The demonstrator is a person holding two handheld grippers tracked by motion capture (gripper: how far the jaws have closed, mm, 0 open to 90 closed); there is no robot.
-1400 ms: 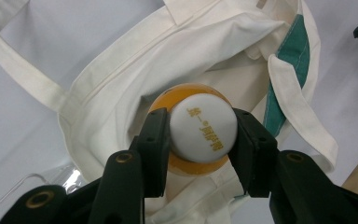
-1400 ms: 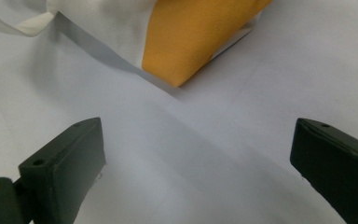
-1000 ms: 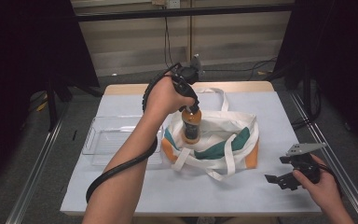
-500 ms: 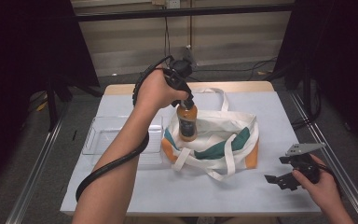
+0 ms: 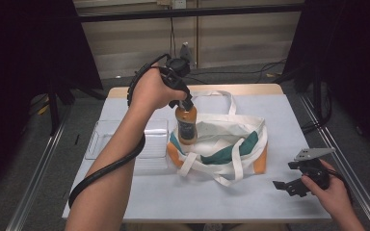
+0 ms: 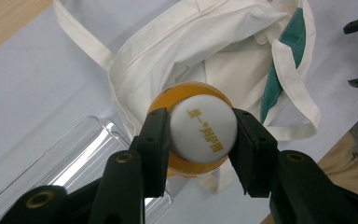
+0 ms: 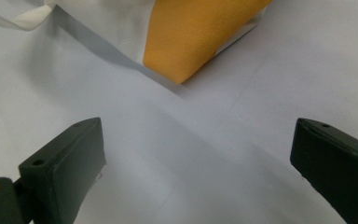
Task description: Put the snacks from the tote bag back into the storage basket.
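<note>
Two tools: left tool (image 6: 200, 140) clamps bottle (image 5: 187, 124) over bag (image 5: 231, 144); right tool (image 7: 196, 172) gapes wide

I count one bottle (image 5: 187, 124), with one white cap (image 6: 203, 129). I count one tote bag (image 5: 231, 139), carrying two handles. I count one clear tray (image 5: 125, 139), near the desk's (image 5: 173, 202) left edge. I count two grippers: the left gripper (image 5: 187, 102) and the right gripper (image 5: 282, 186). I count two hands, one per gripper.
</note>
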